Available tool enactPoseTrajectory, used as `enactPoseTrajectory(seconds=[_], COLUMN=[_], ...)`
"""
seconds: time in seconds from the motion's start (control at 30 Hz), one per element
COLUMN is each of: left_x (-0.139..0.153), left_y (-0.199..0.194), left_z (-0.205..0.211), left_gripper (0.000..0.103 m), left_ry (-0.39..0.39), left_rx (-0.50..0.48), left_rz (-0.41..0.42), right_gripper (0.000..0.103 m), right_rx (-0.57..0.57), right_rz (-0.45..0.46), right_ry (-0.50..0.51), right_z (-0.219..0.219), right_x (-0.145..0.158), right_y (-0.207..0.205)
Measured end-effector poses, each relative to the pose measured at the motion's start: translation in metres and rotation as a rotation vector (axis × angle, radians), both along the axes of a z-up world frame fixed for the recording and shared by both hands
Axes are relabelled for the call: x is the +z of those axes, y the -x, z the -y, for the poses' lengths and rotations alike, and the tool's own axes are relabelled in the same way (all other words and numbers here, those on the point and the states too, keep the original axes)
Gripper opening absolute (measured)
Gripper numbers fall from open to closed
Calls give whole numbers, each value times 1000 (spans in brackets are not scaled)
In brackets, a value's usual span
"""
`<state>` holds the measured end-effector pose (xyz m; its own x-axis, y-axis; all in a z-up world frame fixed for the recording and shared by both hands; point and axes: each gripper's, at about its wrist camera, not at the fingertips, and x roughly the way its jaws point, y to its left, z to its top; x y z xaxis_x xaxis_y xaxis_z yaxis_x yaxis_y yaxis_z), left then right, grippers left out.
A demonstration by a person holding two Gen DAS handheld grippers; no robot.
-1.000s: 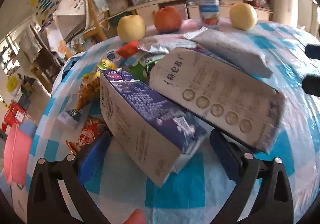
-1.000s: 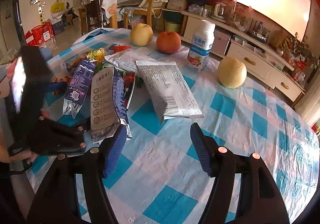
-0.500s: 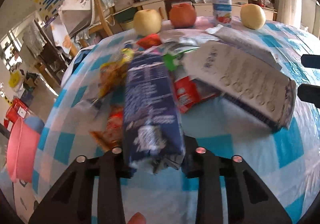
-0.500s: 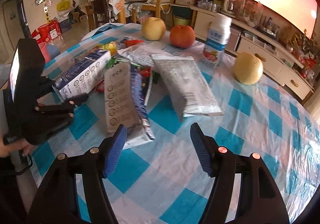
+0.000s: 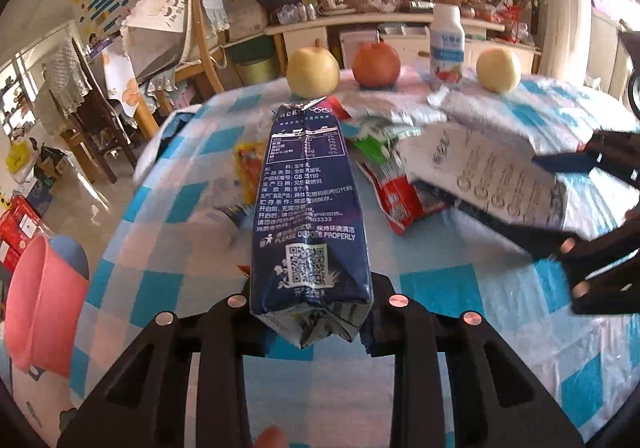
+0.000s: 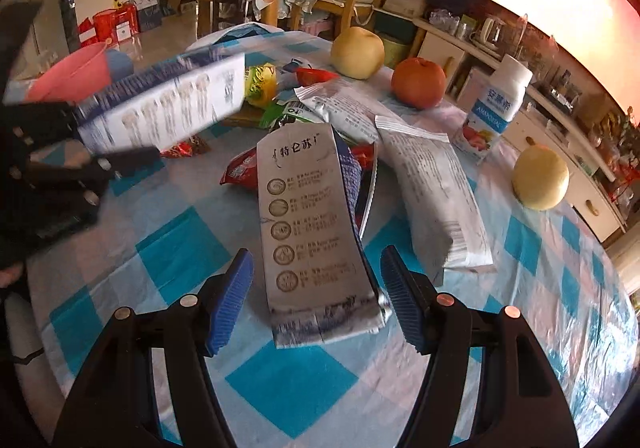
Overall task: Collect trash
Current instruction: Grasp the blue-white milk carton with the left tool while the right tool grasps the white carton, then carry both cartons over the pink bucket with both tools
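In the left wrist view, the left gripper clamped the near end of a dark blue milk carton, lifted clear of the blue-checked tablecloth, with wrappers behind it and a pink bin at far left.

In the right wrist view, the right gripper stood wide, its blue pads flanking a white milk carton lying on the cloth, not pressing it.
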<state>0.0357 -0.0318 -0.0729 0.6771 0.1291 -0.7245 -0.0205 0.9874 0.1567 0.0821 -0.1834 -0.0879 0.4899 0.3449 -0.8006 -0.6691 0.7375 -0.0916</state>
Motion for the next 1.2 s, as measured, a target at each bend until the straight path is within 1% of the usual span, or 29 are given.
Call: enactPoseTrajectory(seconds=[0.13, 0.3, 0.37, 0.47, 0.63, 0.7, 0.8, 0.9, 0.97, 1.07, 1.13, 1.2], left_x=[10, 9, 9, 9, 16, 20, 30, 46, 60, 82, 91, 100], left_y=[-1, -4, -5, -6, -5, -3, 1, 11, 20, 40, 52, 68], left_z=[-9, -15, -15, -16, -19, -22, -28, -41, -54, -86, -106, -137], left_gripper=[32, 32, 32, 32, 32, 32, 32, 32, 32, 32, 32, 32], left_ry=[20, 38, 43, 46, 57, 63, 74, 92, 108, 166, 162, 160], left_rx=[19, 33, 31, 29, 30, 32, 34, 34, 38, 55, 72, 103], left_rz=[16, 3, 0, 0, 21, 32, 50, 86, 119, 170, 187, 202], right_gripper=[68, 68, 68, 56, 56, 56, 56, 56, 56, 56, 56, 56], right_rx=[-13, -4, -6, -26, -51, -66, -76, -65, -46, 18, 73, 114], right_rz=[19, 19, 22, 17, 27, 23, 40, 63, 69, 89, 103, 106], right_ry=[47, 99, 97, 89, 8, -41, -83, -109, -139, -155, -166, -184], right_z=[-5, -15, -16, -17, -10, -6, -4, -12, -24, -55, -83, -107], right_x=[-9, -23, -22, -20, 0, 11, 27, 47, 59, 77, 91, 101], right_y=[-6, -11, -13, -17, -12, -9, 0, 9, 14, 23, 29, 30])
